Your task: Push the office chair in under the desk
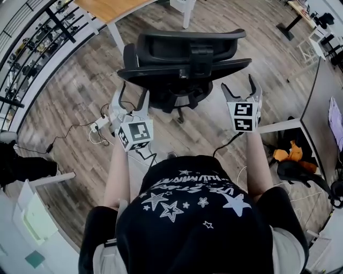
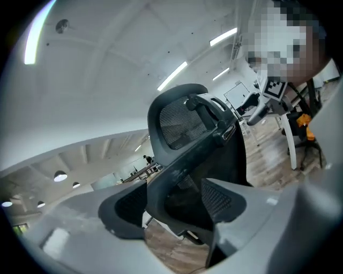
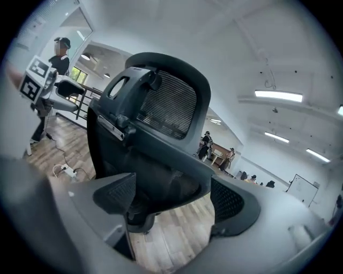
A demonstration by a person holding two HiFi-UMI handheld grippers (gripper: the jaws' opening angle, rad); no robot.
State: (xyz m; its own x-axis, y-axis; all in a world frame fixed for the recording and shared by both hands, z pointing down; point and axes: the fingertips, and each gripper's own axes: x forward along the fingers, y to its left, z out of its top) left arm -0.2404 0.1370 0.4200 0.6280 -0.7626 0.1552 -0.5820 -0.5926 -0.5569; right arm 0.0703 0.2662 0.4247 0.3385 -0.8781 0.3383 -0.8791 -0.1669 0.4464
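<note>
A black mesh-backed office chair [image 1: 185, 67] stands on the wood floor with its back toward me. Beyond it is a desk with a wooden top [image 1: 110, 8] and white legs. My left gripper [image 1: 130, 97] is open just short of the backrest's left edge, and nothing is between its fingers. My right gripper [image 1: 239, 85] is open off the backrest's right end, also empty. In the left gripper view the chair's back [image 2: 185, 128] fills the gap between the open jaws of the left gripper [image 2: 174, 206]. The right gripper view shows the chair's back [image 3: 155, 123] beyond the open right gripper [image 3: 174, 200].
A power strip with cables [image 1: 99, 124] lies on the floor left of the chair. At the right stand a white table leg [image 1: 278, 126], a dark tabletop [image 1: 321, 101] and orange and black bags [image 1: 289, 160]. A black railing [image 1: 37, 37] curves along the far left.
</note>
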